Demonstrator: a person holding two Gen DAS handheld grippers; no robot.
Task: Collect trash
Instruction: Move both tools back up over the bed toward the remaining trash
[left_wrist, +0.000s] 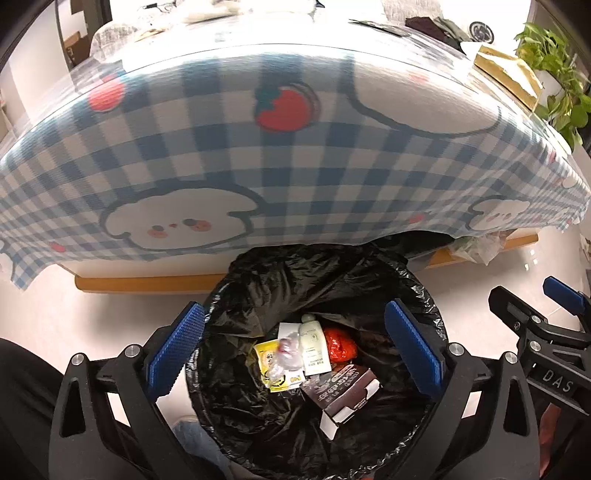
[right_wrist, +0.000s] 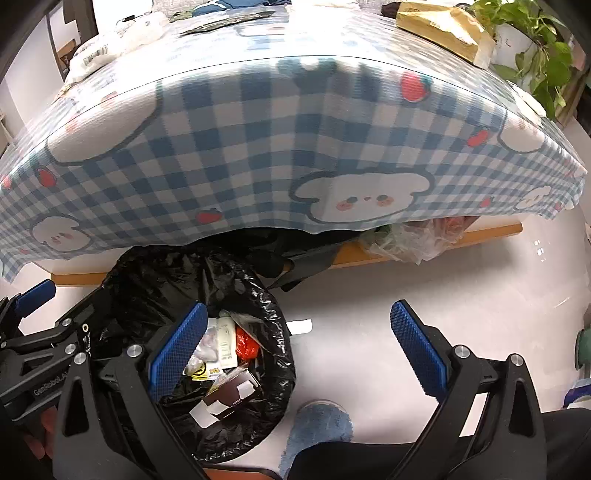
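1. My left gripper (left_wrist: 293, 350) hangs over the bin (left_wrist: 424, 295), its jaws spread wide and gripping nothing.
2. My right gripper (right_wrist: 299, 350) sits beside it over the floor (right_wrist: 369, 369), jaws just as wide and also empty.
3. The bin, lined with a black bag (left_wrist: 280, 280), stands on the floor against the table edge (left_wrist: 147, 284), under the overhang of the blue checked cloth (left_wrist: 221, 147).
4. Inside I see the trash: a brown carton (left_wrist: 343, 391) with white flaps and pale print I cannot read, a white sachet (left_wrist: 314, 350) with small unreadable text, a yellow packet (left_wrist: 273, 365), clear crumpled plastic (left_wrist: 288, 350) and a red wrapper (left_wrist: 340, 345).
5. Readable writing: "DAS" on the right gripper's body in the left view, "GenRoboLA…" on the left gripper's body in the right view.
6. A white scrap (right_wrist: 300, 327) lies on the floor just beside the bin.
7. A bag of clear plastic (right_wrist: 406, 236) sits under the table; a plant (right_wrist: 535, 55) stands at its far corner.
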